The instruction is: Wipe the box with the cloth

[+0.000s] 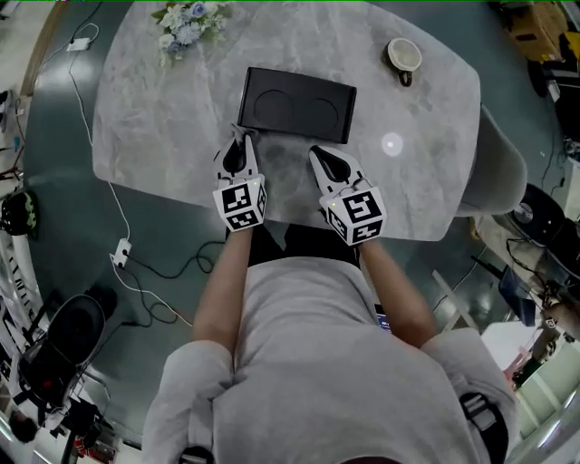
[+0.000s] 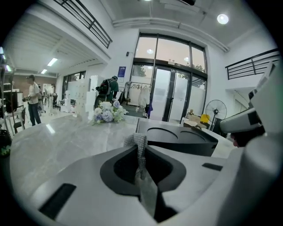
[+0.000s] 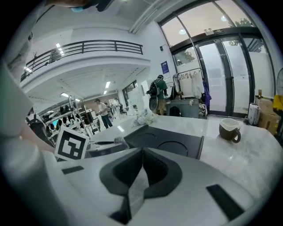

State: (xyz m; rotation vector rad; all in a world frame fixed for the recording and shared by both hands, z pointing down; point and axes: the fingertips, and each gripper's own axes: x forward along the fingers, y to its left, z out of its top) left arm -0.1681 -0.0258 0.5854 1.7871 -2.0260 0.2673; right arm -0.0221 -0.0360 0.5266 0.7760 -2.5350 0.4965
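Gripping cloth (image 2: 140, 145) (apparently both ends), left tongs (image 1: 238, 136) and right tongs (image 1: 315, 151) face box (image 1: 297, 105).

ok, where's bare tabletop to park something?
Free: table left of the box, nearer than the flowers; also right of the box, nearer than the cup. Crowded: near edge before the box, where left gripper and right gripper grip the cloth.

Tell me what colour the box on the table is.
The box is black all over; the head view shows it best.

Head view steeply overhead, both gripper views low, facing box (image 1: 297, 104)
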